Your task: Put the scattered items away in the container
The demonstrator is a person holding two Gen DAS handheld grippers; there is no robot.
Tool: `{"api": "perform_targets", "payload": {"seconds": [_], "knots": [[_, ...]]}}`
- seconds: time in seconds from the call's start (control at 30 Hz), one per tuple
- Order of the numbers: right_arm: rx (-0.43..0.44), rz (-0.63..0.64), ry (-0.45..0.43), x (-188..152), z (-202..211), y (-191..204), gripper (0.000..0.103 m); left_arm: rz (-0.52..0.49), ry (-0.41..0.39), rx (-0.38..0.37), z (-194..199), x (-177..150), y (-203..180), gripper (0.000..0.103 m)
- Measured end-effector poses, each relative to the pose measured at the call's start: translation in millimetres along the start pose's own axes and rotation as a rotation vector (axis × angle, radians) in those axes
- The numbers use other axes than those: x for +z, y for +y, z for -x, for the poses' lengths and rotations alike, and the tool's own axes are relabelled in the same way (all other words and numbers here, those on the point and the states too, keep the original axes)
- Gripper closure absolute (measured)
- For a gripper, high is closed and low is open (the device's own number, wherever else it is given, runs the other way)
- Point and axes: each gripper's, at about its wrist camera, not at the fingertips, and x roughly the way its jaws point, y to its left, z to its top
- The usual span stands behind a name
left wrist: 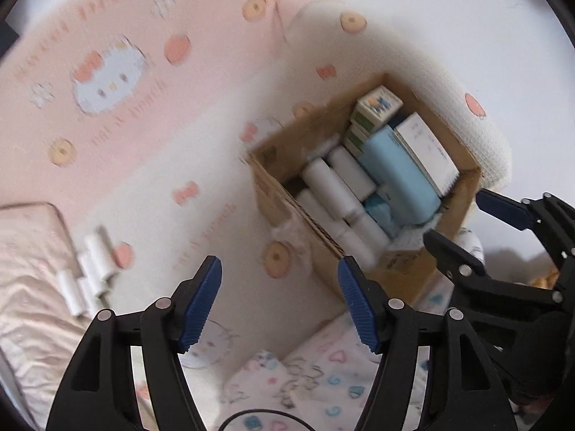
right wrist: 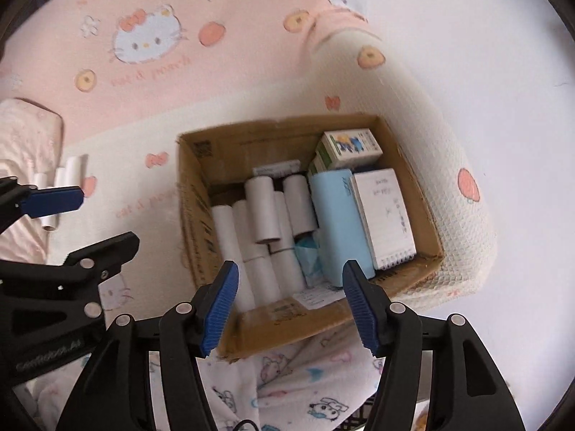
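My left gripper (left wrist: 279, 298), spread and carrying nothing like my right gripper (right wrist: 290, 303), is sitting nearer the loose paper rolls (left wrist: 90, 269) lying off to its left, their long axes pointing away from me, well apart from the cardboard box (left wrist: 284, 194).

Left gripper (left wrist: 279, 300): matte black plastic frame, two forked arms with triangular cut-outs. Fingers (left wrist: 201, 301) carry blue ribbed pads. Round silver pivot pins sit at each linkage joint. A thin black cable loops below the frame, at the bottom edge of the view.

Right gripper (right wrist: 290, 309): same black frame, blue ribbed pads and silver pins. In the right wrist view, the left gripper's body bears pale lettering, too blurred to read.
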Motion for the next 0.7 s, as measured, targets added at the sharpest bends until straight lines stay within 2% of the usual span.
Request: {"api": "perform_targets", "payload": {"seconds": [0.27, 0.53, 0.7], "knots": [[-0.011, 0.027, -0.124, -13, 50, -1, 0.041, -0.067, -0.153, 0.111, 56, -9, -12, 0.031], [-0.022, -0.008, -0.157, -19, 63, -7, 0.041, -0.017, -0.139, 0.026, 60, -7, -18, 0.031], [-0.038, -0.032, -0.17, -20, 66, -11, 0.041, -0.017, -0.13, 0.047, 58, -8, -27, 0.031]]}}
